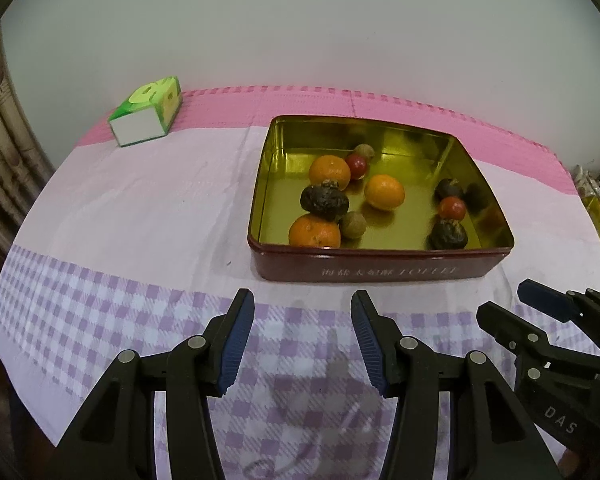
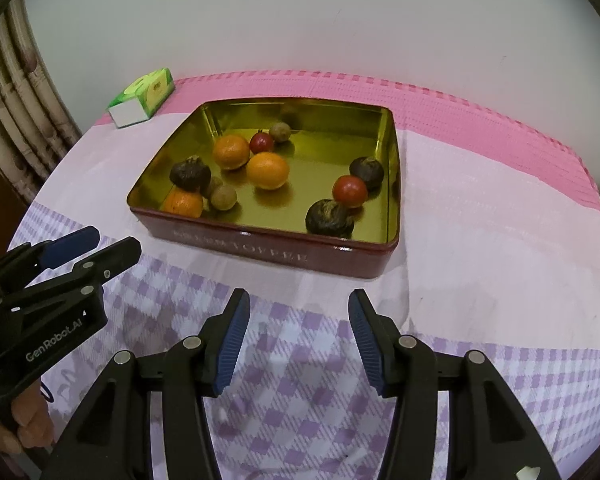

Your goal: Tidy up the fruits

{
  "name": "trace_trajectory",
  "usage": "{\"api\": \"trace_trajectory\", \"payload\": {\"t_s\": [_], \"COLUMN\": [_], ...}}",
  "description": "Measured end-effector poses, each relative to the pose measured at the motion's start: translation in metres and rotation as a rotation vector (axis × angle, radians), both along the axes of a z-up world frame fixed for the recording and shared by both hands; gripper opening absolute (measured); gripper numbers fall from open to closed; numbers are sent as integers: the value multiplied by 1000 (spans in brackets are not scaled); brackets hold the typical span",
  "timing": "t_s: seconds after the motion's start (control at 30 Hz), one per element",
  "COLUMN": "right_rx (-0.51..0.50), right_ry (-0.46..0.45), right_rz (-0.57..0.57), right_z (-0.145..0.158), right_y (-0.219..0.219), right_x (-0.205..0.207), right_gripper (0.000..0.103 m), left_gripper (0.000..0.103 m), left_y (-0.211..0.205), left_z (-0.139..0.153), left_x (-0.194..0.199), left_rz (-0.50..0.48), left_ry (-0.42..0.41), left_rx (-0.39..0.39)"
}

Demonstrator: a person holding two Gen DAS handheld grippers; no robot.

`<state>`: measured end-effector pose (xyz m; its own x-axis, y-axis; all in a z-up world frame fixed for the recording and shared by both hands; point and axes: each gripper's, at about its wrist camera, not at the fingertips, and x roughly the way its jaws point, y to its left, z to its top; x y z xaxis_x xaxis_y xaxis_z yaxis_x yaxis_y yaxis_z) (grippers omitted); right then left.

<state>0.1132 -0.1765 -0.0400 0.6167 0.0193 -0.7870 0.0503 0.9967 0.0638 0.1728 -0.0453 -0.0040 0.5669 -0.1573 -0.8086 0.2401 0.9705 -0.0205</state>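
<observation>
A dark red tin (image 1: 364,270) (image 2: 260,250) with a gold inside stands on the table and holds several fruits: oranges (image 1: 384,192) (image 2: 268,170), red tomatoes (image 1: 451,208) (image 2: 349,191), dark wrinkled fruits (image 1: 324,202) (image 2: 330,218) and small brownish round fruits (image 1: 353,225) (image 2: 224,197). My left gripper (image 1: 302,340) is open and empty, above the cloth in front of the tin. My right gripper (image 2: 298,340) is open and empty, also in front of the tin. Each gripper shows at the edge of the other's view: the right one (image 1: 516,306), the left one (image 2: 104,242).
A green tissue box (image 1: 146,116) (image 2: 142,98) lies at the back left. The table has a lilac checked cloth (image 1: 100,300) and a pink mat (image 1: 500,144) at the back. A curtain (image 2: 16,120) hangs at the left. A white wall stands behind.
</observation>
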Motion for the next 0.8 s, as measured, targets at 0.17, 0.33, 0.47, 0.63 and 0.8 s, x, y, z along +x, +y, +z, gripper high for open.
{"api": "trace_trajectory", "payload": {"t_s": [0.17, 0.33, 0.47, 0.63, 0.8], "right_rx": [2, -17, -27, -30, -28], "right_ry": [-4, -23, -41, -49, -50], "right_rz": [-3, -7, -14, -16, -16], "right_z": [0, 2, 5, 7, 7], "right_y": [2, 4, 6, 7, 8], "right_x": [-5, -12, -18, -21, -22], "right_gripper": [49, 49, 49, 49, 49], "left_gripper": [52, 52, 52, 52, 52], "left_y": [-1, -3, -3, -4, -3], "left_z": [-1, 1, 3, 5, 5], "left_x": [-6, -14, -23, -28, -30], "left_rz": [6, 16, 25, 27, 34], "left_ry": [4, -9, -15, -24, -23], "left_rx": [-1, 7, 5, 8, 9]}}
